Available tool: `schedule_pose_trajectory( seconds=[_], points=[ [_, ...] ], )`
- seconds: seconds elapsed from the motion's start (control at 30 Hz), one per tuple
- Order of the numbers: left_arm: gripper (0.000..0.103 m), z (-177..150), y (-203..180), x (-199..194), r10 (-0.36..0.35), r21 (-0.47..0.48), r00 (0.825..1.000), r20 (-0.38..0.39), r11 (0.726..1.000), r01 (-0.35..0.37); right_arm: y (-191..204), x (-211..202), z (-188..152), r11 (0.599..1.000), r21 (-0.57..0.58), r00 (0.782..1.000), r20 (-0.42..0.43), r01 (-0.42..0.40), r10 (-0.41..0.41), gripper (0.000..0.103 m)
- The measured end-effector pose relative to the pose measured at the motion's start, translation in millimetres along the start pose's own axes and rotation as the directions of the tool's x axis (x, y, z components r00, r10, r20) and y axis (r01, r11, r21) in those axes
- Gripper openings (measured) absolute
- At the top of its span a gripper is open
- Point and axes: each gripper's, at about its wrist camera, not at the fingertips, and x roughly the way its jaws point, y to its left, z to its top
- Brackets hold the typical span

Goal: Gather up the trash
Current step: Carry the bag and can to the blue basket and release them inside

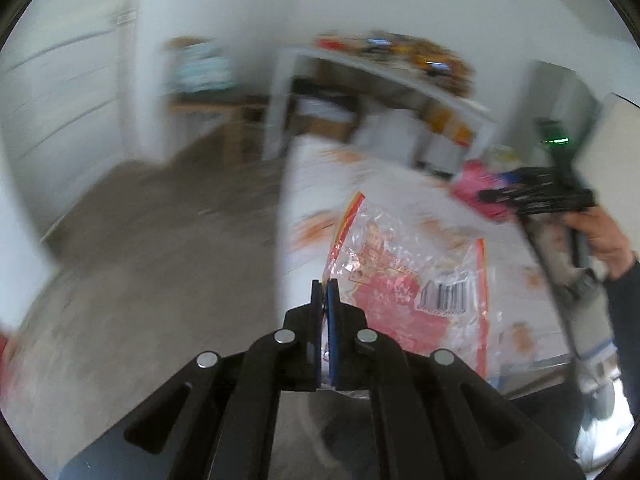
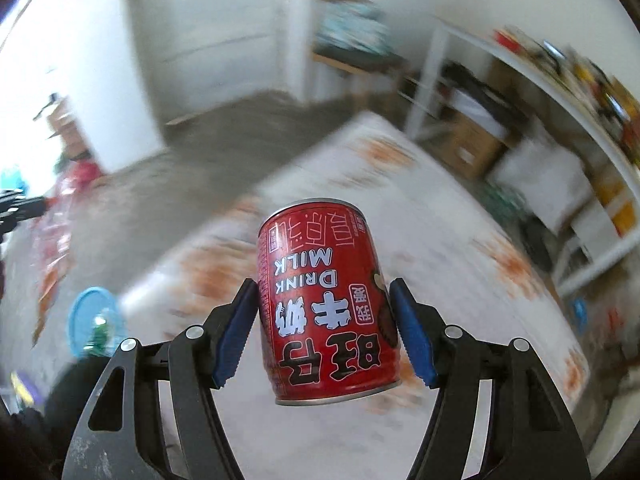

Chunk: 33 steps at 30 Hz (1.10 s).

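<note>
My left gripper (image 1: 325, 285) is shut on the edge of a clear plastic wrapper (image 1: 416, 280) with red print and a barcode, held above the table (image 1: 320, 168). My right gripper (image 2: 323, 300) is shut on a red milk drink can (image 2: 324, 300), held upside down above the table (image 2: 460, 240). The right gripper also shows in the left wrist view (image 1: 536, 194), at the right, with the person's hand. The left gripper and its wrapper (image 2: 52, 232) show blurred at the left edge of the right wrist view.
The table has a white cloth with orange patches. A blue round bin (image 2: 94, 328) stands on the grey floor beside it. A white shelf unit (image 1: 384, 80) with boxes and clutter stands behind. Pink items (image 1: 476, 188) lie on the table's far right.
</note>
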Motion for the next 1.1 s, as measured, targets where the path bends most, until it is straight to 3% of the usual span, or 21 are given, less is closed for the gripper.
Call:
schedule_pose_trajectory(
  seconds=[0.1,0.17,0.23,0.33,0.37,0.47,0.53,0.6,0.63,0.7,0.8,0.87,0.93,0.97,1.1],
  points=[
    [0.002,-58.8,61.2,-33.1,0.134,-0.099,0.99,-0.054,0.985,-0.139,75.6,6.3,14.7,0.992,-0.084,0.994,0.039,-0.099,0.102,0.063],
    [0.002,-109.5,100.3,-48.6,0.213,-0.168,0.97,-0.119,0.958,-0.231,128.4,16.0,18.9,0.974,-0.142,0.982,0.036,-0.178,0.184,0.063],
    [0.002,-159.8,133.7,-54.4,0.245,-0.246,0.952,-0.182,0.926,-0.286,171.3,26.6,19.3,0.955,-0.183,0.97,0.025,-0.232,0.241,0.063],
    [0.002,-233.9,176.0,-41.9,0.277,-0.333,0.911,-0.305,0.866,-0.374,235.6,50.2,15.0,0.923,-0.234,0.951,-0.022,-0.306,0.31,0.063],
    [0.002,-262.6,187.9,-33.0,0.298,-0.334,0.883,-0.362,0.843,-0.422,256.8,59.9,12.9,0.91,-0.239,0.94,-0.044,-0.338,0.337,0.063],
    [0.002,-311.2,199.7,-18.1,0.339,-0.282,0.823,-0.456,0.822,-0.494,309.6,82.2,6.1,0.881,-0.272,0.922,-0.1,-0.388,0.375,0.063],
    [0.002,-332.0,205.0,-9.8,0.353,-0.239,0.795,-0.493,0.824,-0.514,336.6,93.1,2.8,0.866,-0.284,0.911,-0.128,-0.412,0.392,0.063],
    [0.002,-345.4,203.9,7.2,0.41,-0.114,0.735,-0.54,0.83,-0.546,362.9,108.8,-1.7,0.851,-0.287,0.898,-0.159,-0.44,0.411,0.063],
    [0.002,-352.8,205.7,12.4,0.415,-0.087,0.725,-0.55,0.835,-0.544,374.5,115.3,-6.2,0.845,-0.296,0.895,-0.175,-0.445,0.41,0.063],
    [0.003,-366.1,211.4,28.9,0.403,-0.066,0.715,-0.571,0.846,-0.529,397.1,131.1,-14.4,0.832,-0.305,0.885,-0.212,-0.462,0.414,0.063],
    [0.007,-384.9,217.5,46.6,0.437,0.0,0.68,-0.589,0.841,-0.54,422.8,156.8,-26.1,0.824,-0.302,0.872,-0.27,-0.48,0.409,0.063],
    [0.011,-392.0,220.3,54.6,0.42,-0.012,0.683,-0.598,0.847,-0.531,437.9,173.4,-30.5,0.82,-0.296,0.862,-0.309,-0.49,0.403,0.063],
    [0.034,-394.8,221.7,56.3,0.445,0.008,0.674,-0.589,0.838,-0.546,452.3,185.7,-37.1,0.819,-0.293,0.854,-0.34,-0.493,0.393,0.063],
    [0.055,-396.3,223.1,57.3,0.447,0.008,0.674,-0.588,0.836,-0.548,458.6,193.4,-40.3,0.818,-0.299,0.852,-0.356,-0.492,0.383,0.063],
    [0.064,-396.1,226.7,41.3,0.451,-0.034,0.686,-0.571,0.822,-0.568,480.5,215.5,-46.1,0.816,-0.292,0.839,-0.399,-0.499,0.37,0.062]
  ],
)
